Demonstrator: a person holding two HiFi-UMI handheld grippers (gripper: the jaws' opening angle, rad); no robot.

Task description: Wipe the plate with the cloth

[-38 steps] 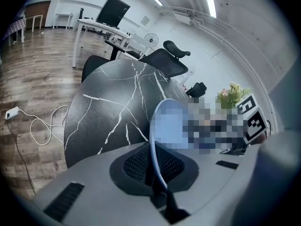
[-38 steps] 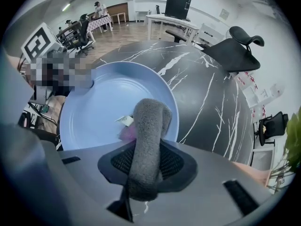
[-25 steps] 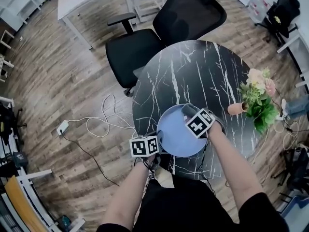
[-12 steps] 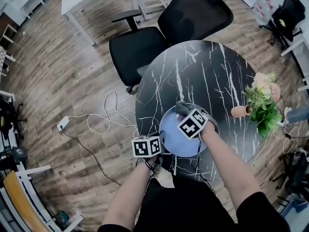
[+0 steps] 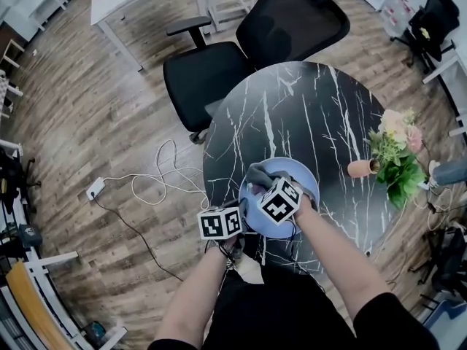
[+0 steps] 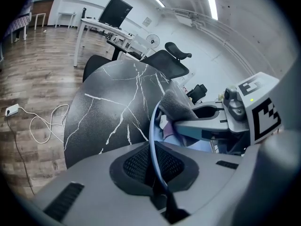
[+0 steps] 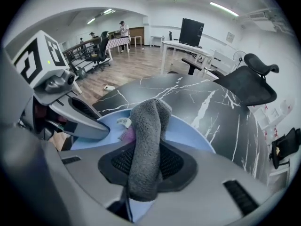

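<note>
On the black marbled surface (image 5: pixel 292 108), near the person's edge, the blue plate (image 5: pixel 295 173) lies flat. The left tongs (image 6: pixel 154 166) are clenched on its near-left rim. The right tongs (image 7: pixel 146 166) grasp the grey cloth (image 7: pixel 149 126), a folded strip running lengthwise out along the jaws, its rounded end pointing across the plate.

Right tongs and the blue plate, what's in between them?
The grey cloth: the right tongs are shut on it, and it sticks out over the plate. The right gripper view shows it best.
</note>
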